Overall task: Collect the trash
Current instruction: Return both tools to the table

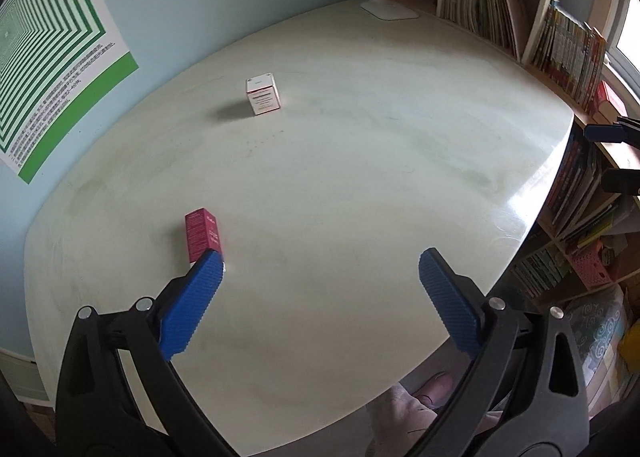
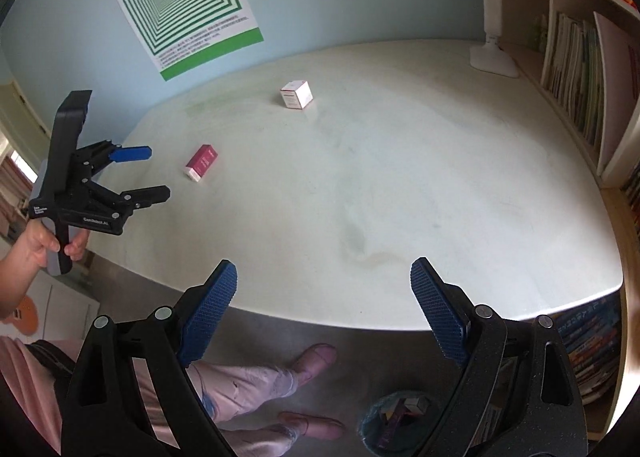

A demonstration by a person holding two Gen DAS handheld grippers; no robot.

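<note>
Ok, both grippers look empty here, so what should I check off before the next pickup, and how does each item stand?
1. Left gripper open with nothing between its fingers: ok.
2. Right gripper open with nothing between its fingers: ok.
3. Trash left on the table: not ok, a red box lying flat and a white box standing remain.
4. Red box near the left gripper: ok, it sits just beyond the left fingertip in the left wrist view, apart from it.
5. Bin on the floor by the table edge: ok, some trash is already inside.
6. Room left in the bin: cannot tell.
</note>
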